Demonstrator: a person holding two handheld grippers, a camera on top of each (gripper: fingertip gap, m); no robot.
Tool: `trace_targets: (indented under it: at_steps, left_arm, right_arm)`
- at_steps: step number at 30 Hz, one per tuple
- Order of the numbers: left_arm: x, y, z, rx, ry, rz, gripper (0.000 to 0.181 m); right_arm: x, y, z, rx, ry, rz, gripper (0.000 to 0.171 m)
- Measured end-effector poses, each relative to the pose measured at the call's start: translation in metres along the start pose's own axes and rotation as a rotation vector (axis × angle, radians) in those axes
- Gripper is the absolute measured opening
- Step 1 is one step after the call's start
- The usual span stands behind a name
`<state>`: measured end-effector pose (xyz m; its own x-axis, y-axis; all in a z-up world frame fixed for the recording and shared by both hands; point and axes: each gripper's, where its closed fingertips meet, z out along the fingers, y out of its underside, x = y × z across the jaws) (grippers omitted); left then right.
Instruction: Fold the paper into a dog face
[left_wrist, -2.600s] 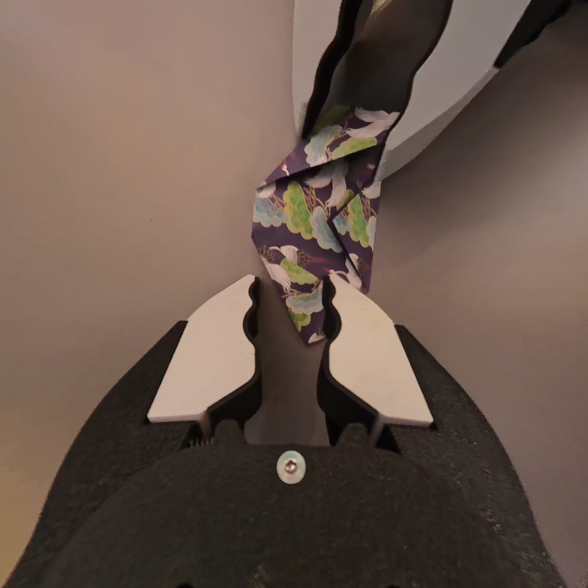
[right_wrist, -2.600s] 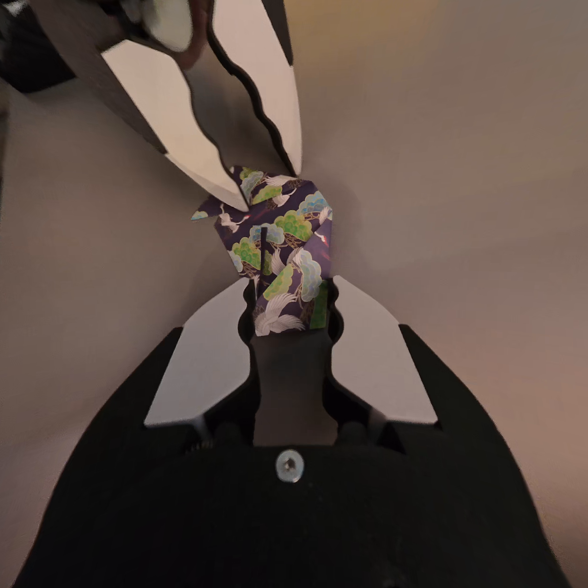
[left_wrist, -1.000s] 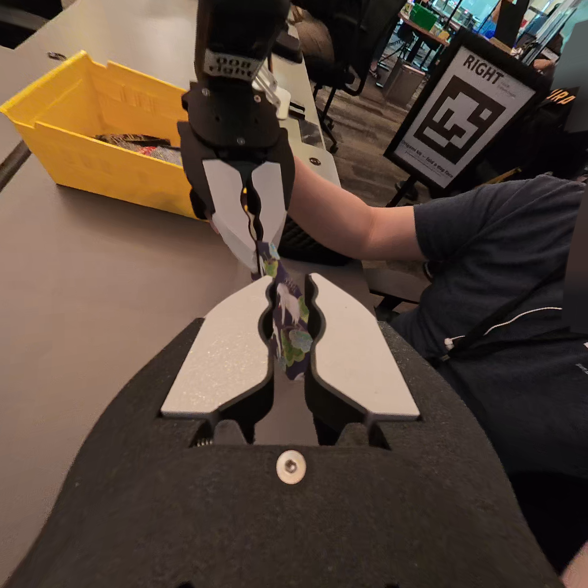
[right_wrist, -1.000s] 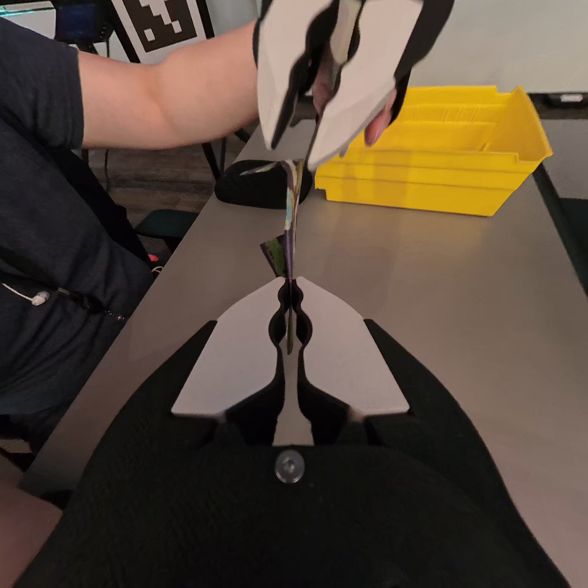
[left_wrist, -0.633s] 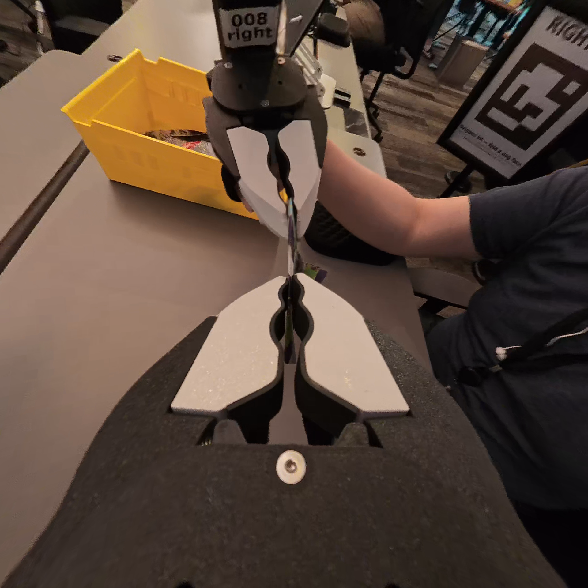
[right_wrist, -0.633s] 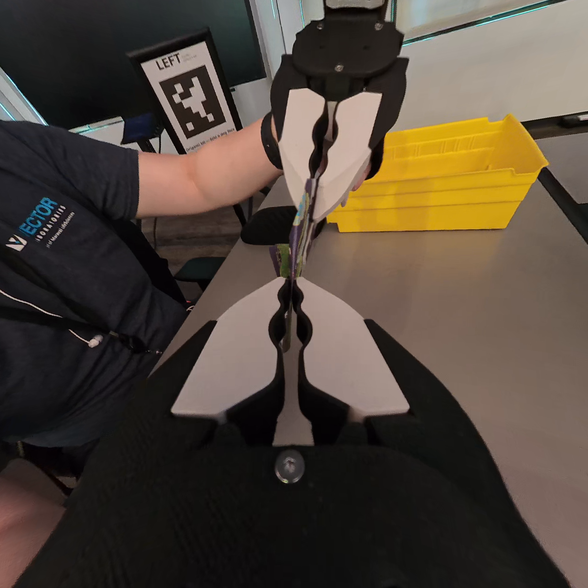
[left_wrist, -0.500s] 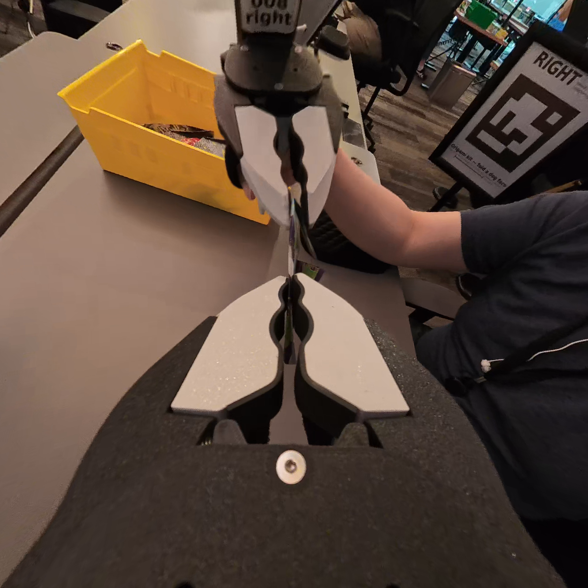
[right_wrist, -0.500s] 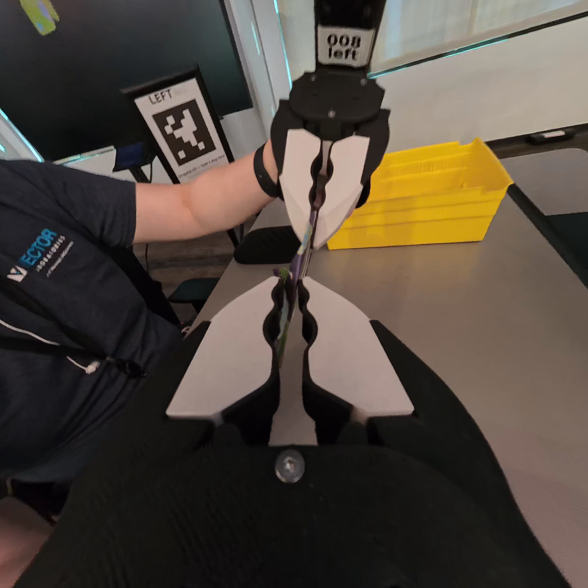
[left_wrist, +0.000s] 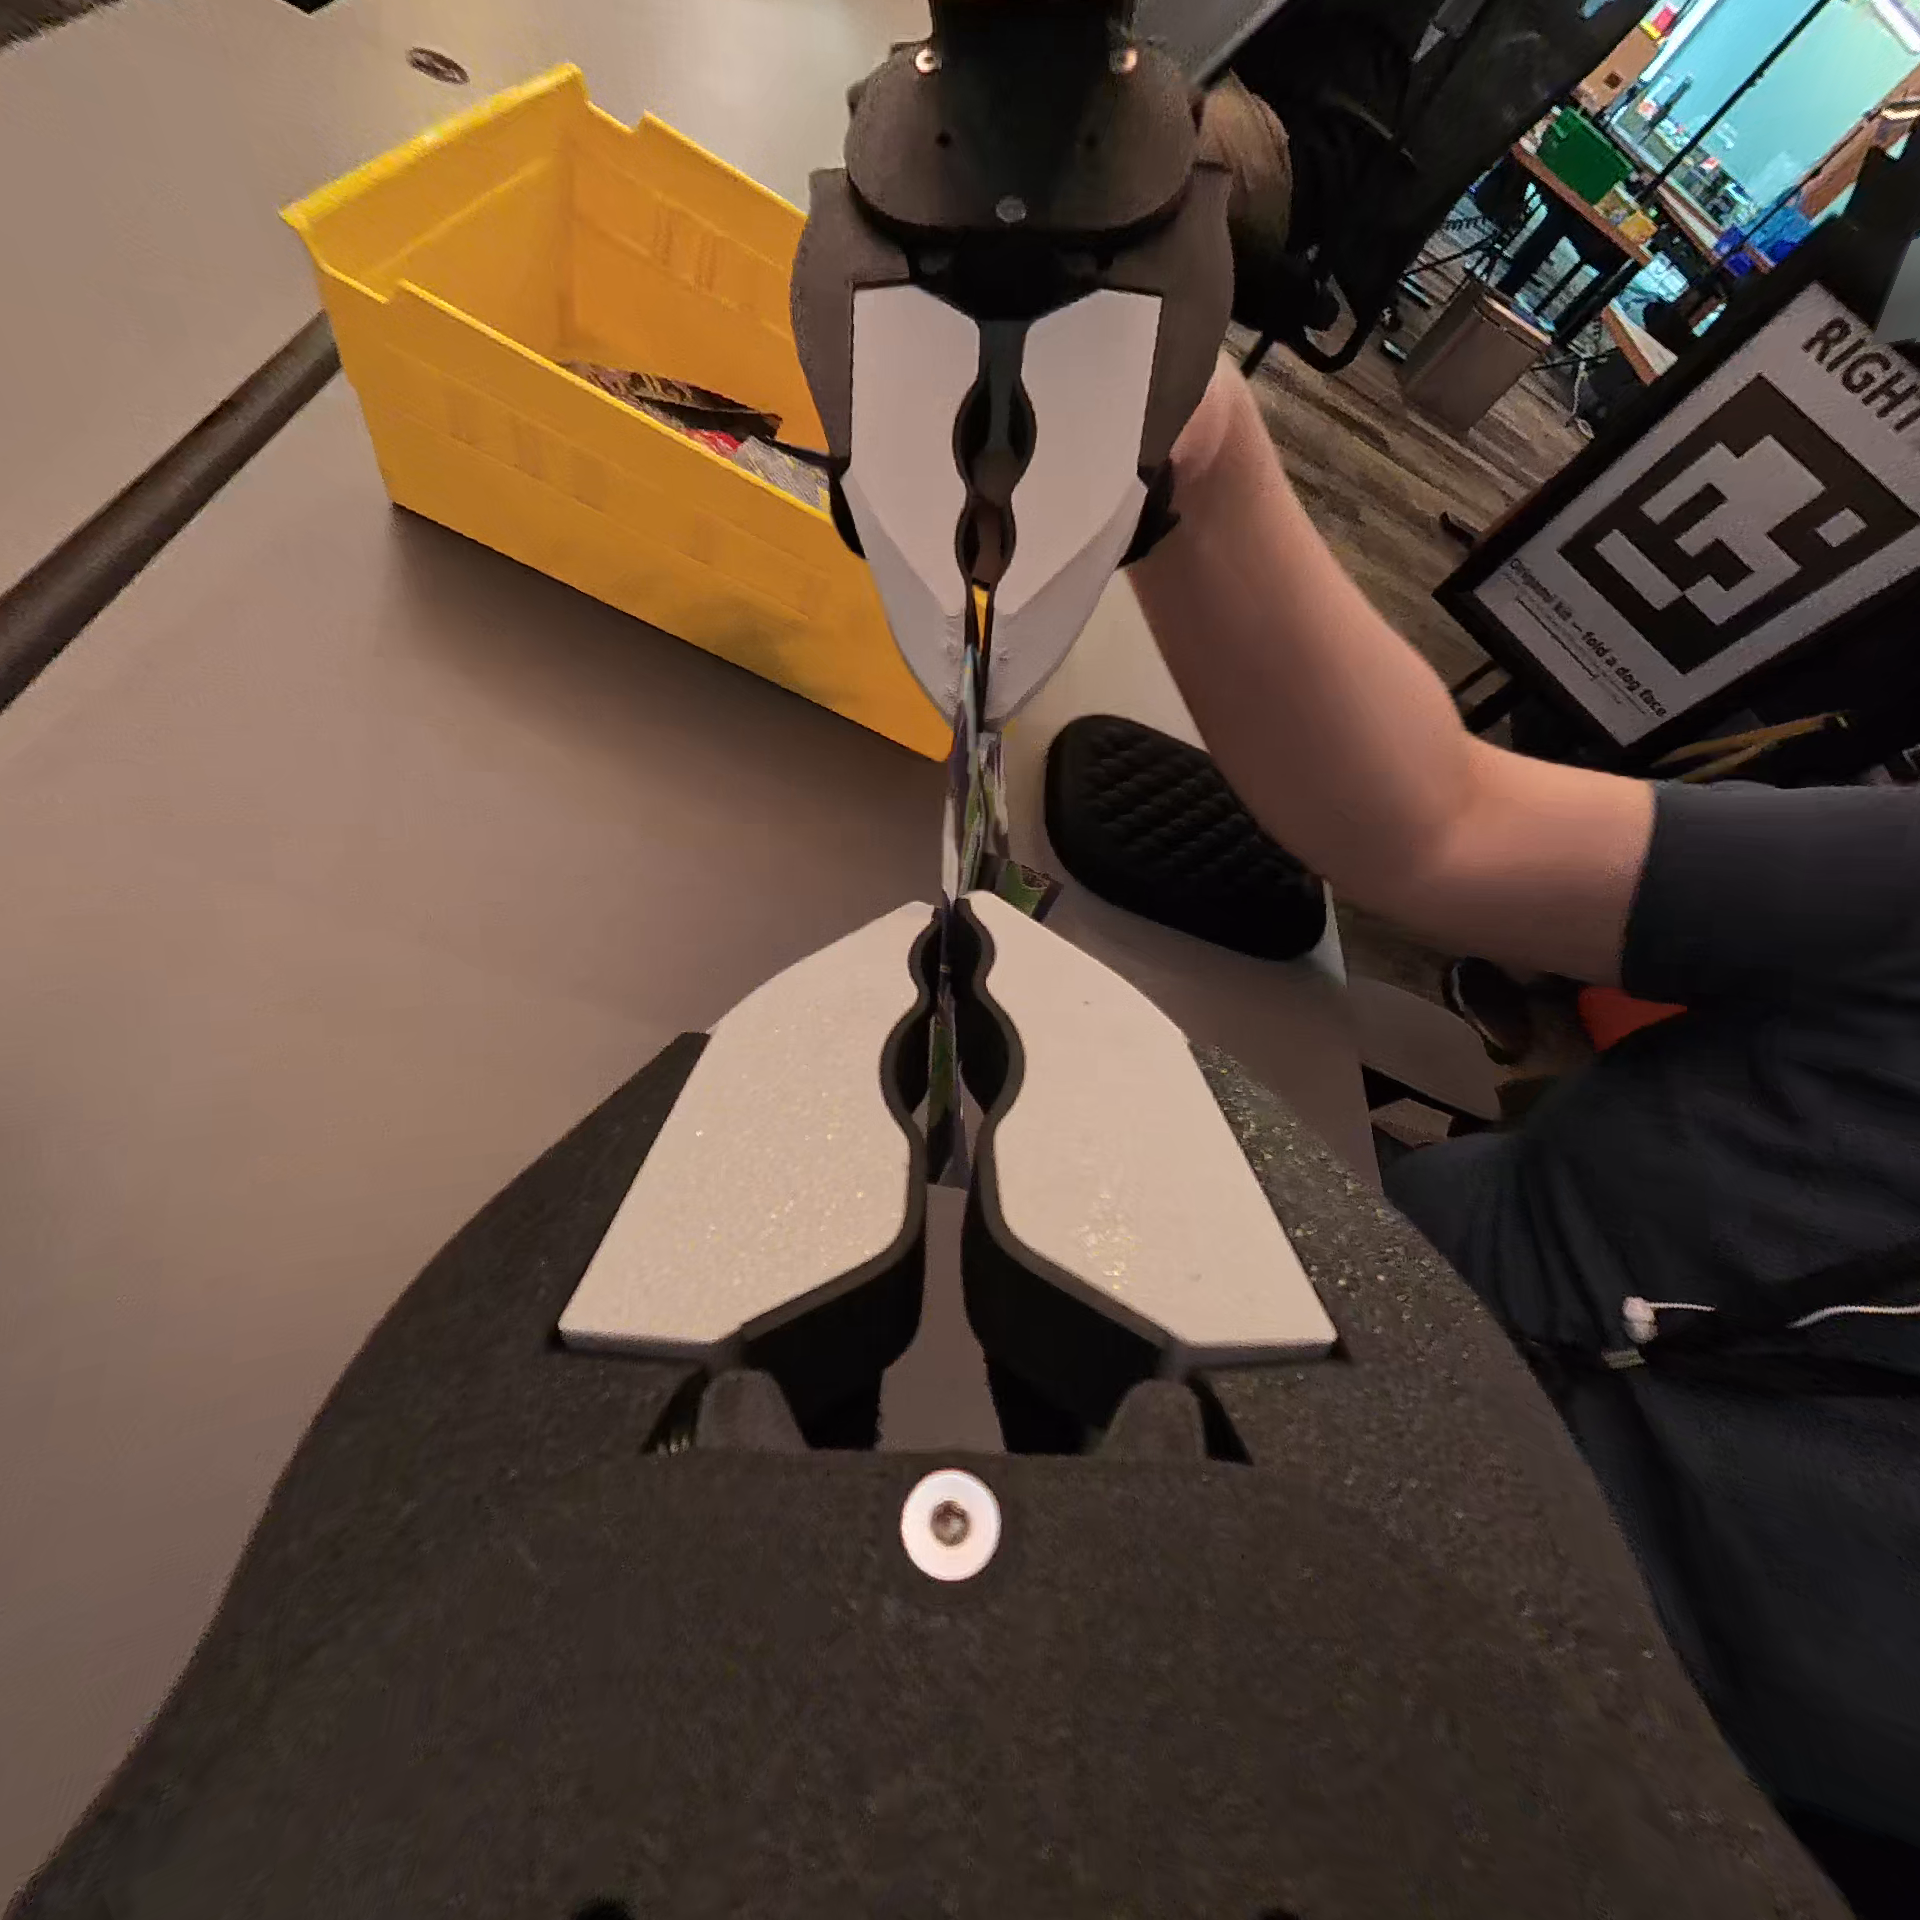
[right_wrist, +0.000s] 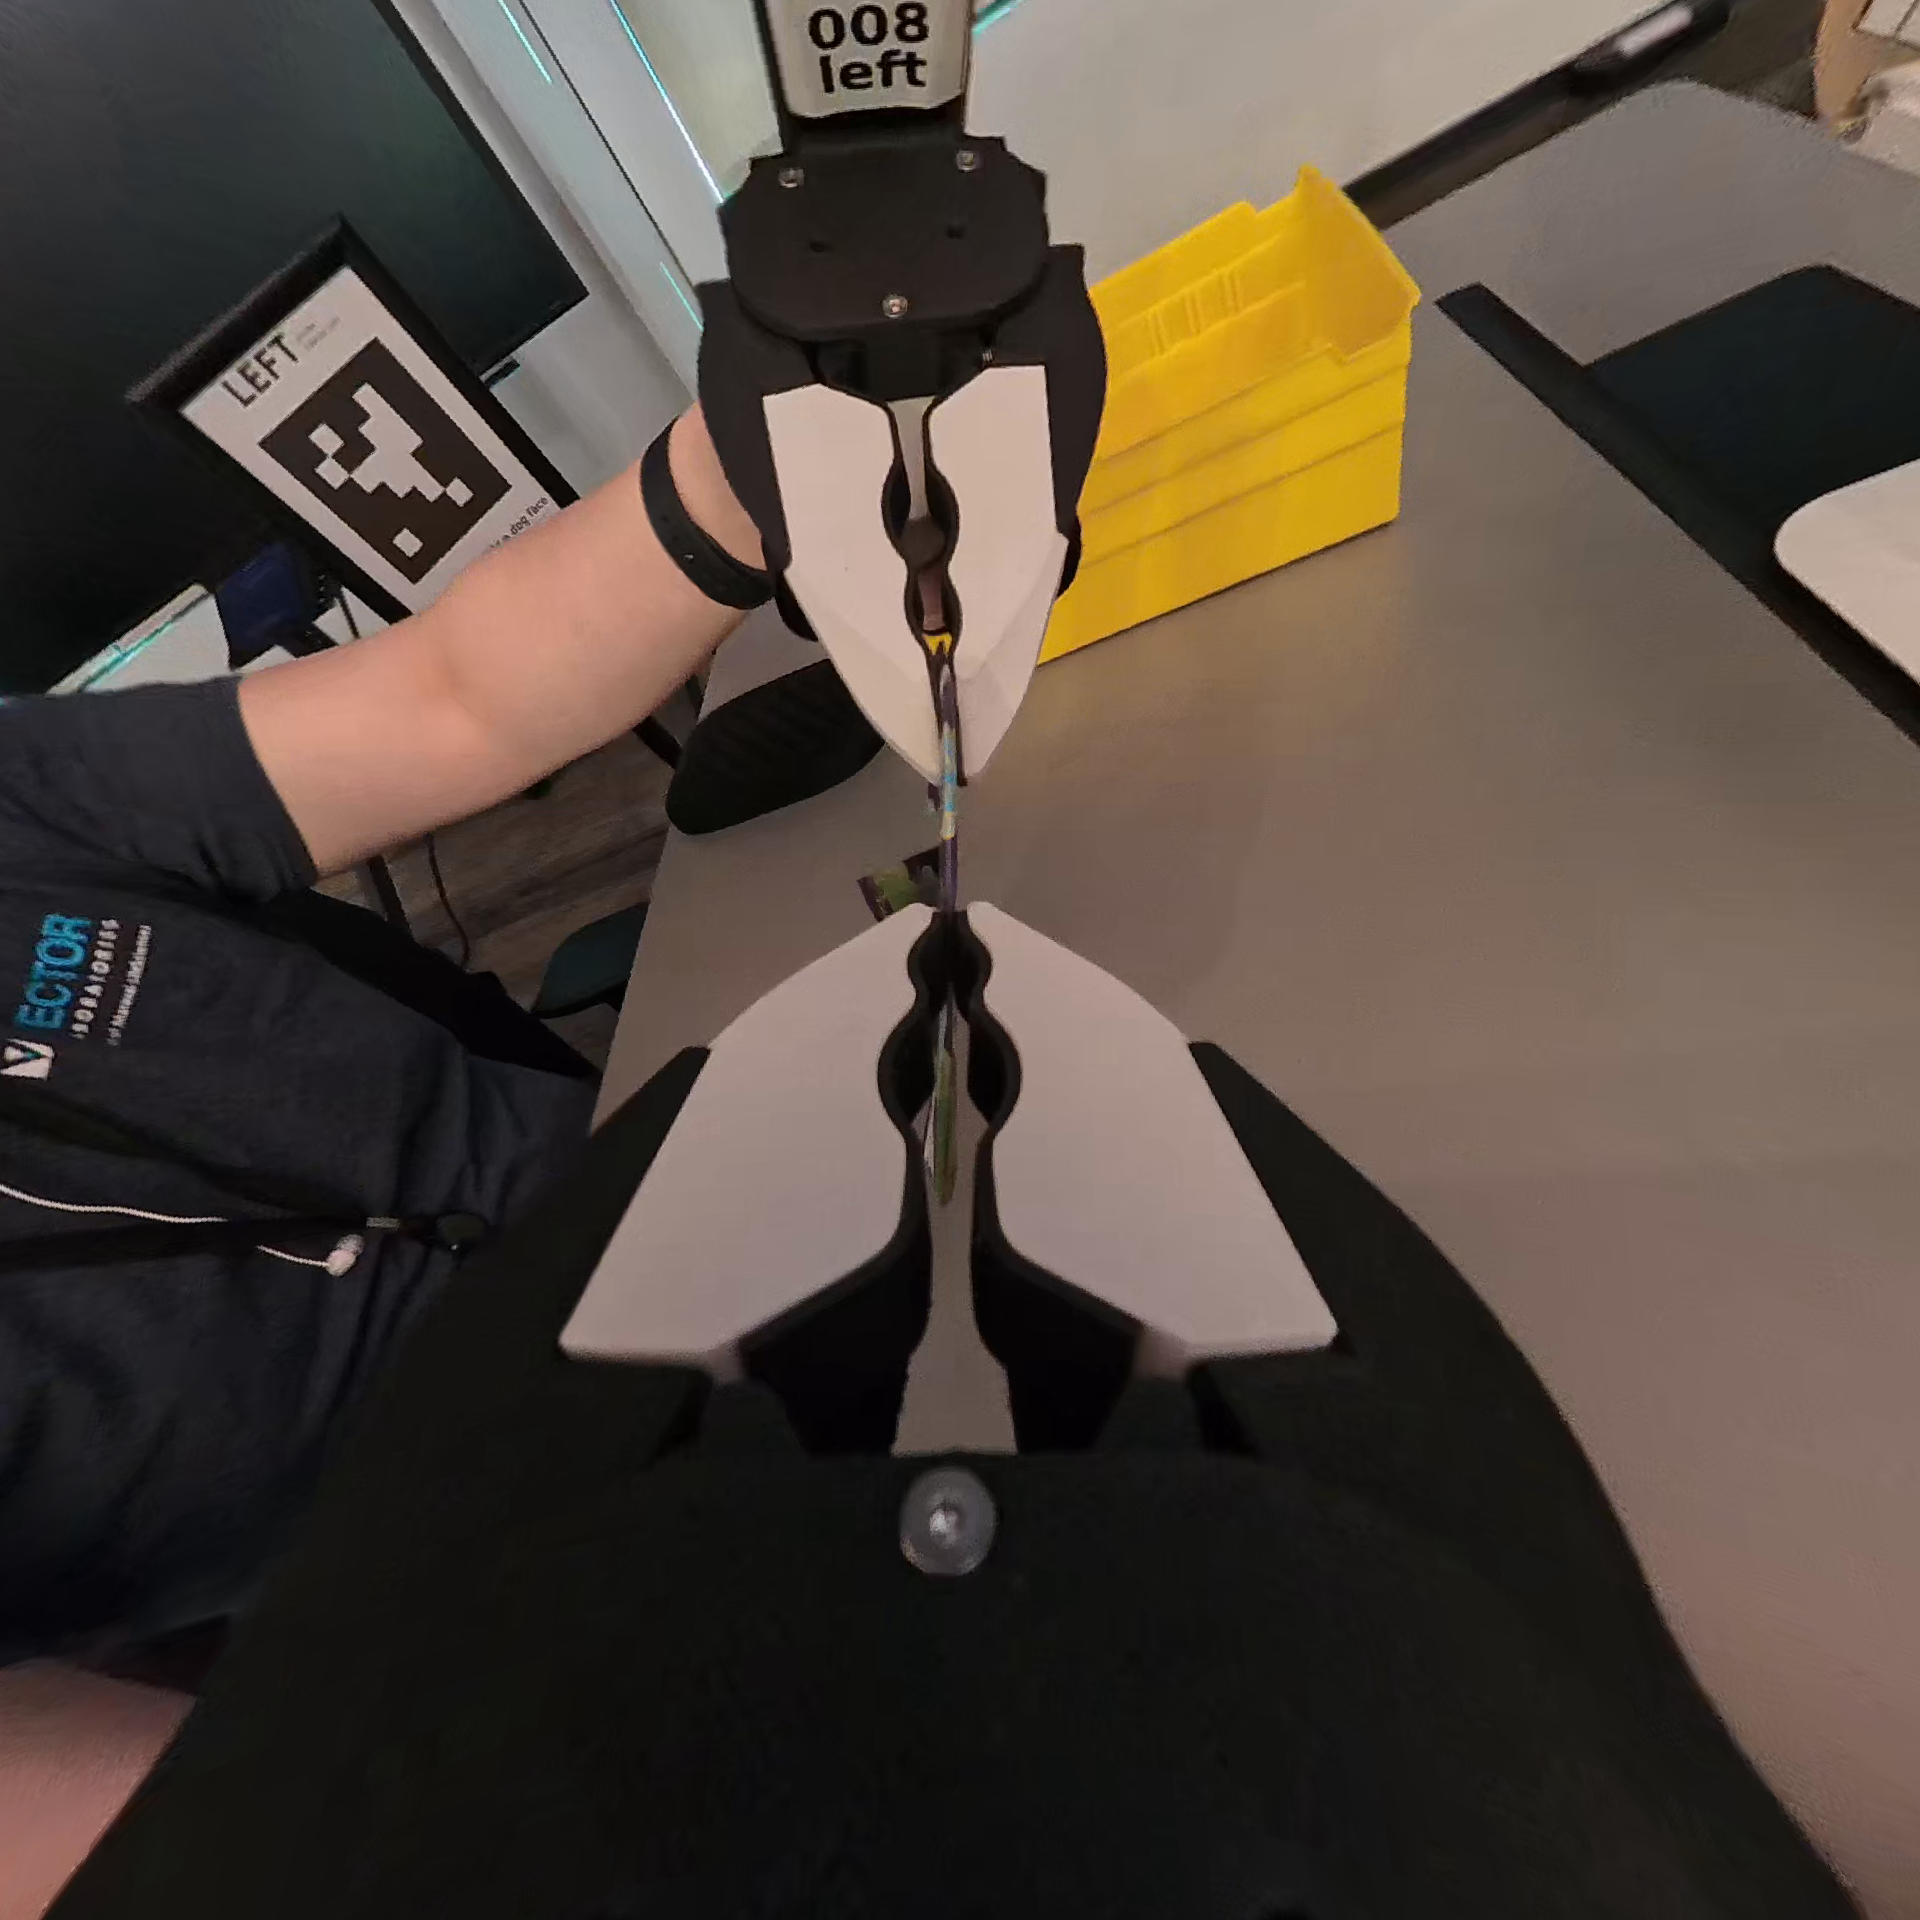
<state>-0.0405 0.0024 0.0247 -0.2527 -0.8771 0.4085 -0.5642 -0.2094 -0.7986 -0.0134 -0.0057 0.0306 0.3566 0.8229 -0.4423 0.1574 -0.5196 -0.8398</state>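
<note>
Edge-on between both — left claw (left_wrist: 951, 914) and right claw (right_wrist: 948, 914) clamped on opposite ends of paper (left_wrist: 968, 810), likely tensioning a crease above bench (left_wrist: 312, 831).

Grey table (left_wrist: 312, 831); wood-look floor (left_wrist: 1382, 457), perhaps

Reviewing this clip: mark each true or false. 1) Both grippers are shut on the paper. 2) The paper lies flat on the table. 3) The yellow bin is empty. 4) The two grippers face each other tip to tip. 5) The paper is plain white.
1) True: left gripper and right gripper both pinch the paper.
2) False: it is held edge-on above the table.
3) False: the yellow bin holds some patterned items.
4) True.
5) False: it is patterned, dark with green.
</note>
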Motion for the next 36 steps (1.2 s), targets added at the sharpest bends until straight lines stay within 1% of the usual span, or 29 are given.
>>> trace_targets:
  at_steps: [2, 6, 9, 13, 17, 23, 24, 26, 28, 30, 31, 33, 36]
  left_arm:
    - [-0.001, -0.011, -0.005, 0.019, 0.006, -0.015, 0.000]
    - [0.012, -0.033, -0.020, 0.064, 0.044, -0.048, 0.002]
    - [0.035, -0.048, -0.033, 0.092, 0.053, -0.027, 0.002]
    - [0.077, -0.065, -0.045, 0.157, 0.028, 0.082, 0.000]
    - [0.102, -0.063, -0.048, 0.172, -0.033, 0.178, 0.000]
    - [0.111, -0.058, -0.054, 0.194, -0.041, 0.137, 0.000]
    - [0.112, -0.058, -0.056, 0.203, -0.034, 0.131, 0.000]
    - [0.110, -0.059, -0.063, 0.232, -0.038, 0.123, 0.000]
    - [0.110, -0.060, -0.072, 0.269, -0.022, 0.114, 0.000]
    - [0.107, -0.060, -0.080, 0.298, -0.007, 0.094, 0.000]
    - [0.106, -0.059, -0.082, 0.299, 0.008, 0.087, 0.000]
    - [0.101, -0.055, -0.083, 0.288, 0.011, 0.074, 0.000]
    - [0.095, -0.051, -0.083, 0.268, 0.006, 0.066, 0.000]
  right_arm:
    - [-0.003, -0.012, -0.004, -0.025, -0.009, 0.036, 0.001]
    - [-0.026, -0.039, -0.012, -0.058, -0.031, 0.052, 0.001]
    - [-0.047, -0.055, -0.016, -0.043, -0.056, 0.023, 0.001]
    - [-0.078, -0.068, -0.023, 0.017, -0.129, 0.013, 0.001]
    - [-0.100, -0.066, -0.022, 0.018, -0.151, -0.019, 0.001]
    - [-0.112, -0.067, -0.015, 0.011, -0.119, -0.018, 0.002]
    - [-0.113, -0.068, -0.014, 0.014, -0.120, -0.016, 0.004]
    - [-0.113, -0.066, -0.013, 0.000, -0.106, -0.013, 0.016]
    - [-0.107, -0.059, -0.013, -0.033, -0.064, -0.023, 0.020]
    - [-0.102, -0.051, -0.014, -0.071, -0.033, -0.032, 0.015]
    - [-0.101, -0.049, -0.015, -0.085, -0.029, -0.046, 0.001]
    - [-0.107, -0.049, -0.015, -0.078, -0.067, -0.062, 0.001]
    - [-0.104, -0.046, -0.011, -0.113, -0.058, -0.085, 0.001]
